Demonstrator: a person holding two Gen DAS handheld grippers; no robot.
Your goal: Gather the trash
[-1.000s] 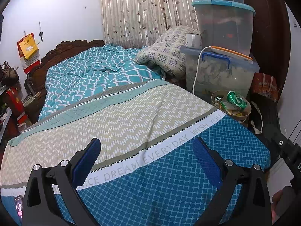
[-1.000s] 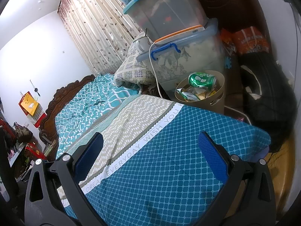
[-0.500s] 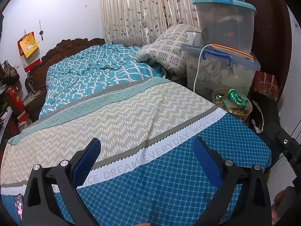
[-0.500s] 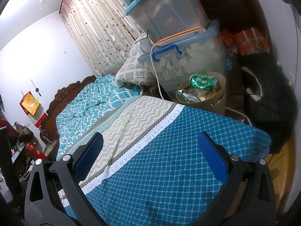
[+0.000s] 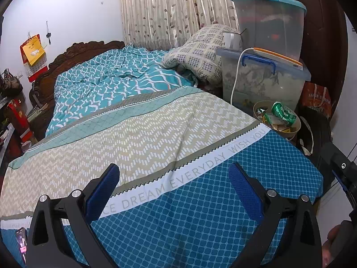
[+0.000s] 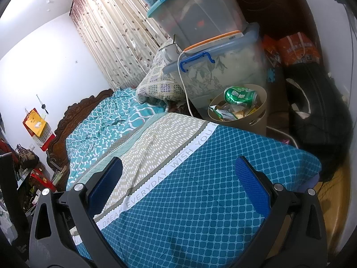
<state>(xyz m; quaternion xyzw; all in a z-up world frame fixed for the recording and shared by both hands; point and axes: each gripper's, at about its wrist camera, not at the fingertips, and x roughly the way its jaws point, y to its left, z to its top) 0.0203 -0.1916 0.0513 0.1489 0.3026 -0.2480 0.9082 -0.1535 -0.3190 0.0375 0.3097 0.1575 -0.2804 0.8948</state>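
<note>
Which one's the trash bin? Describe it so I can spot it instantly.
Find the stacked clear storage boxes beside the bed. On the floor before them stands a round tan bin, heaped with wrappers. The crushed green can on top marks it out.

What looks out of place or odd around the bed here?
Little stands out. The trash bin beside the bed is heaped, a green can lying sideways on top at the rim. A white cable dangles from the storage box. Both claws are open and empty.
</note>
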